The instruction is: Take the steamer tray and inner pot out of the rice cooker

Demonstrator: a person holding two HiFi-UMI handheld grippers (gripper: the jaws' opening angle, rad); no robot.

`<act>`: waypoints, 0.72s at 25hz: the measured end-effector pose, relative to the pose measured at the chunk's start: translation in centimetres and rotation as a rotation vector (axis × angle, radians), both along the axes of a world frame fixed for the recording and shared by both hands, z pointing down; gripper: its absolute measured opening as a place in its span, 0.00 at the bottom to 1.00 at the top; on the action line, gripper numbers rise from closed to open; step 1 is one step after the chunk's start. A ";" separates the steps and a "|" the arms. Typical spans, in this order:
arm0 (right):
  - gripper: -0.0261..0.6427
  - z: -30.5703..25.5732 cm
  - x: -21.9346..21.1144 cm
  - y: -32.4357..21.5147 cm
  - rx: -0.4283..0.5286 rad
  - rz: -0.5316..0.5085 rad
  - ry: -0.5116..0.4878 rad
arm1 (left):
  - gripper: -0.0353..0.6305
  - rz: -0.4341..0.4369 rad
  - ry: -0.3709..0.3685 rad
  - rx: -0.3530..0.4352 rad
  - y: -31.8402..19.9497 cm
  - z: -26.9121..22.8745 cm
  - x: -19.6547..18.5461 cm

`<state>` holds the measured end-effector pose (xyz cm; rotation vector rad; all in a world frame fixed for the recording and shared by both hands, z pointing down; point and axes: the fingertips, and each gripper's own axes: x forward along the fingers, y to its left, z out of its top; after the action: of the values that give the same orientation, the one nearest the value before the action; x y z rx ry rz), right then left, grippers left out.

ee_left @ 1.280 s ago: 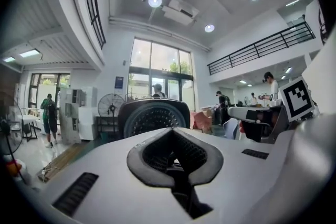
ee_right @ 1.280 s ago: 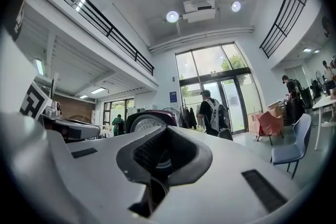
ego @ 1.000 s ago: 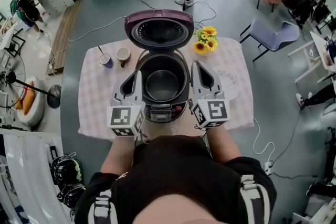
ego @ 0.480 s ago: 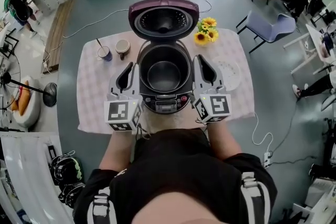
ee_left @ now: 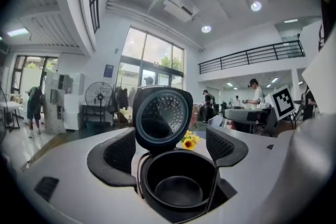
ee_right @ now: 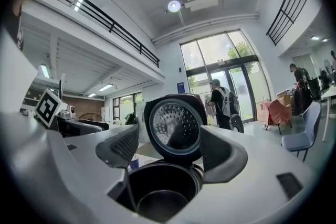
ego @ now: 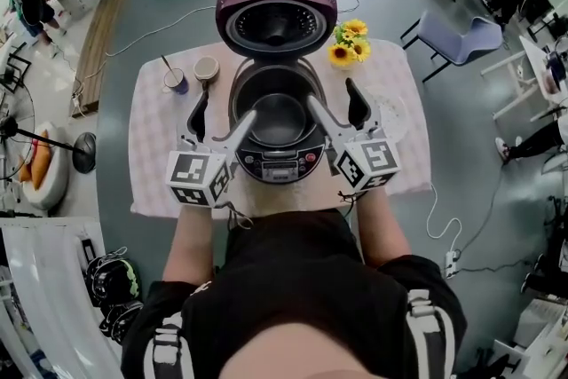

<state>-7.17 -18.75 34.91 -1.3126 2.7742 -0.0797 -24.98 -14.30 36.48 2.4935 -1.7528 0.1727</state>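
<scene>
Rice cooker (ego: 280, 162) stands lid up between our claws, its inner pot (ego: 278, 122) seated inside, so the pot is not yet out. Our left claw (ego: 224, 113) and right claw (ego: 335, 105) have just been opening and stand wide. Each straddles a side of the cooker's rim and pinches nothing. Right of the right claw a pale round piece (ego: 391, 125) lies on the checked surface (ego: 153, 164); we cannot tell whether it is the steamer tray. Two cups (ego: 206, 68) stand beyond the left claw. Grey floor, cables and a chair (ego: 454, 40) surround us.
</scene>
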 end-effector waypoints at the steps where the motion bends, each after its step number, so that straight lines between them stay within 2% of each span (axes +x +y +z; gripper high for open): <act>1: 0.55 0.4 0.1 -0.1 -0.014 -0.007 0.001 | 0.67 0.015 0.022 -0.022 -0.1 0.4 0.0; 4: 0.55 1.9 0.4 -0.7 -0.071 -0.028 -0.003 | 0.67 0.044 0.067 -0.096 -0.6 2.0 -0.4; 8: 0.55 4.8 0.1 -1.4 -0.237 -0.119 -0.041 | 0.67 0.147 0.149 -0.227 -0.8 4.4 -0.5; 11: 0.55 6.7 0.2 -2.2 -0.357 -0.163 -0.089 | 0.67 0.192 0.250 -0.303 -1.1 6.2 -0.6; 18: 0.54 11.9 0.8 -3.7 -0.617 -0.211 -0.188 | 0.66 0.184 0.544 -0.466 -1.8 10.0 -1.4</act>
<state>-6.32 -22.44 46.83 -1.0082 2.8066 -1.0804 -26.39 -16.12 46.51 2.0927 -1.1177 -0.0760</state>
